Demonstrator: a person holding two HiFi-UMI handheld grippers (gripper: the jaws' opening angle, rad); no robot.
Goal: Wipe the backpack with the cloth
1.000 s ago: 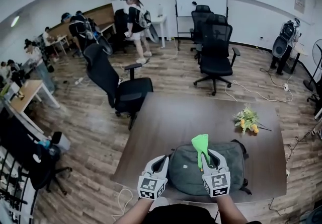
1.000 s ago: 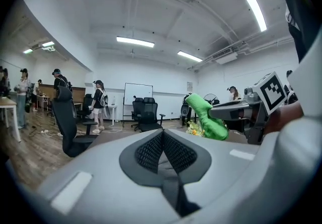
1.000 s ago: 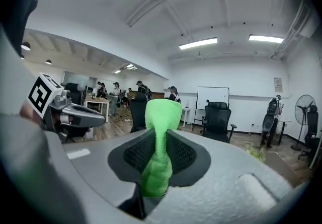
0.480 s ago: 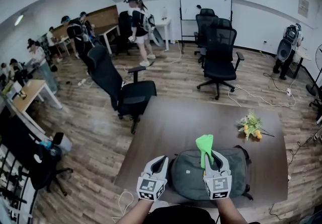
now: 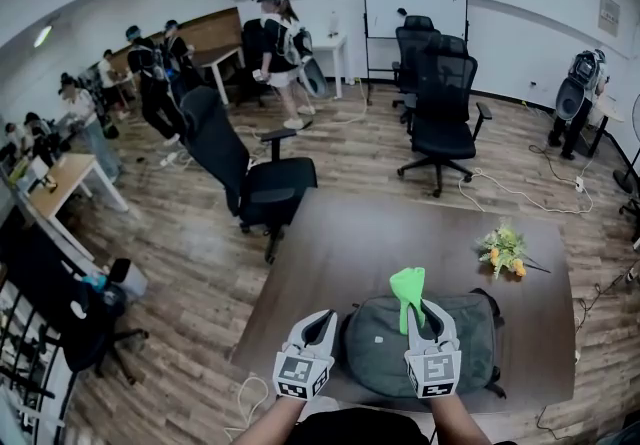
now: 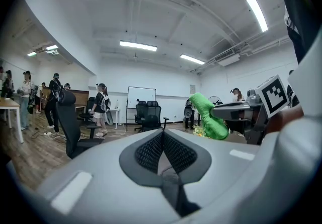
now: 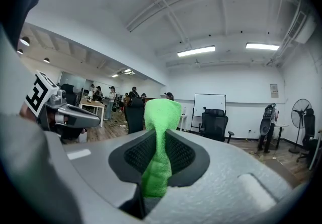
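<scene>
**Trainee:** Head view first. Why is the cloth (image 5: 407,285) sticking up like that?

**Instructor:** The right tongs (image 5: 425,311) are pinching it by its lower end, so the free end is standing above the tips. It is hanging over the backpack (image 5: 385,358) and, as far as this view shows, is not pressing on the fabric. The backpack is lying flat at the near edge of the counter (image 5: 350,233), placing its broad panel within reach. The left tongs (image 5: 322,321) are hovering just beside its left edge, probably positioned to steady it.

**Trainee:** What is the left gripper view showing?

**Instructor:** The left tongs (image 6: 163,150) are pressed together with nothing between the pads. The cloth (image 6: 209,117) is showing to the right, held by the other tool.

**Trainee:** And the right gripper view?

**Instructor:** The right tongs (image 7: 158,165) are clamping the cloth (image 7: 161,117) between both pads. The green fold is running up through the gap and spreading out above it.

**Trainee:** What is differing from a second ago?

**Instructor:** Very little. Both tools are staying over the near part of the backpack and the cloth is remaining upright. The room is sitting slightly further right in the head view, and the people at the far left are shifting position. Wiping contact is, by my judgement, not yet beginning.
</scene>
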